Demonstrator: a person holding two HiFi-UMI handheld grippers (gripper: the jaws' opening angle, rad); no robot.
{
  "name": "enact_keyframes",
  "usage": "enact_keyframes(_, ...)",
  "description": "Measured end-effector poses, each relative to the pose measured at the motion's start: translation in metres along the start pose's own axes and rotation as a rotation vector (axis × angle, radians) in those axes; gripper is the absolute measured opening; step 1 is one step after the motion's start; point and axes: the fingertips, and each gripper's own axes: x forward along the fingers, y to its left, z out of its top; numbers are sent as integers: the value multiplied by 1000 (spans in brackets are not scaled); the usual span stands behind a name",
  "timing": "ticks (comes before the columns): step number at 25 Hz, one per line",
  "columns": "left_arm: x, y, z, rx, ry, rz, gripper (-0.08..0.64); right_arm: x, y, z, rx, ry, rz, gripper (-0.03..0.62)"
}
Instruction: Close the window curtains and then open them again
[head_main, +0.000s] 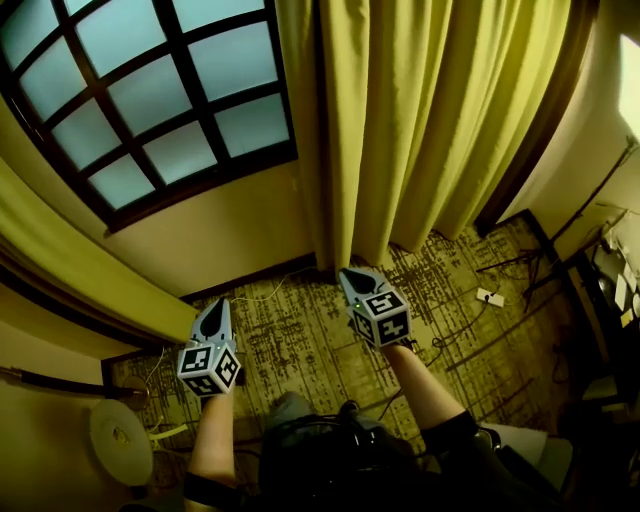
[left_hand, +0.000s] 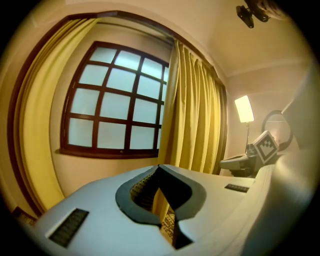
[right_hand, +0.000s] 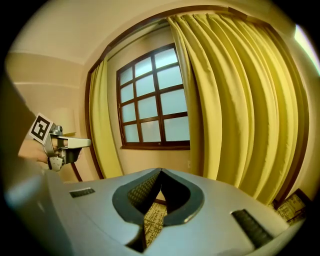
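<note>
Left gripper (head_main: 214, 308): the 2 jaws are fully together, tips meeting, with nothing between them. In the left gripper view only patterned carpet (head_main: 300, 340) shows through the gap behind the tips. The gripper points slightly downward toward the wall below the window (head_main: 150, 90).

Right gripper (head_main: 354, 274): the 2 jaws are also fully together and hold nothing. In the head view its tips lie just below the hem of the right curtain (head_main: 430, 120). Contact with the fabric cannot be confirmed. In the right gripper view the cloth hangs ahead and to the right of the tips, not between them.

Curtain position: both panels are drawn aside, leaving the window panes uncovered.
- The right curtain hangs in folds ahead of the right gripper, and ahead and to the right of the left gripper.
- The left curtain (head_main: 60, 250) hangs well to the left of the left gripper, apart from both grippers.
- The window lies between the 2 panels, ahead of the left gripper.

The 2 grippers are level with each other, side by side and apart. A lit floor lamp (left_hand: 244, 108) stands beyond the right gripper. Cables (head_main: 500, 300) lie on the carpet to the right of it.
</note>
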Motion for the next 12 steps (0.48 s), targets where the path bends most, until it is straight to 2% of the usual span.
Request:
enact_keyframes(5, 48, -30, 25, 42, -5, -78, 2, 5, -32, 7, 20, -11, -34, 2)
enact_keyframes(12, 137, -56, 57, 41, -32, -192, 2, 34, -78, 20, 23, 3, -85, 2)
